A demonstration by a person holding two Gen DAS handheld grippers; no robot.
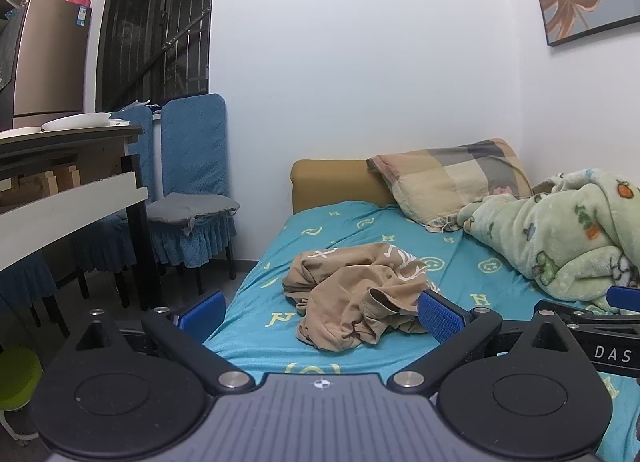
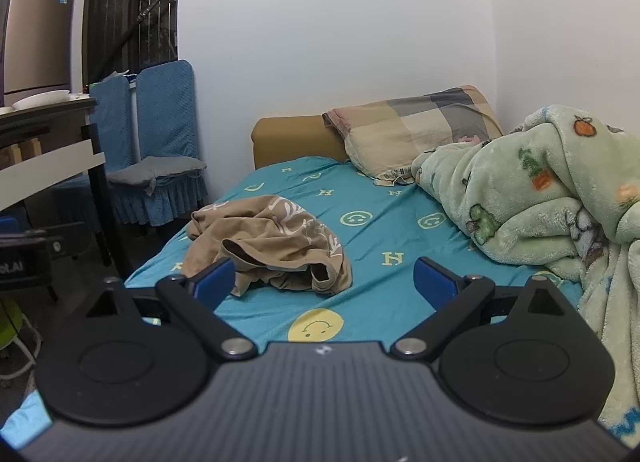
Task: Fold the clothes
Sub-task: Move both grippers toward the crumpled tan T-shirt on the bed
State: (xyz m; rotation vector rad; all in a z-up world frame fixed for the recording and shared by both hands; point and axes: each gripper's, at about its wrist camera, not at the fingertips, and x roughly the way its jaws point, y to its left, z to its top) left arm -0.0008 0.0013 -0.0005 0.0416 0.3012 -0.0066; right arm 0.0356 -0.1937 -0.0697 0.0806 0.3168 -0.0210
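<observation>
A bed (image 1: pixel 256 322) with a teal sheet printed in yellow letters and smiley faces fills a white-walled room. On the sheet lies the tan garment (image 1: pixel 356 294), crumpled in a loose heap. Just before the garment the left gripper (image 1: pixel 320 316) hovers with its blue fingers (image 1: pixel 438 314) spread wide, holding nothing. Beside the garment the right gripper (image 2: pixel 326 282) is likewise released and empty. Beyond the garment a plaid pillow (image 1: pixel 452 177) leans at the headboard, a green fleece blanket (image 2: pixel 540 189) beside it. Away from the garment, off the bed, stand blue-covered chairs (image 1: pixel 192 181) and a desk (image 1: pixel 68 141).
</observation>
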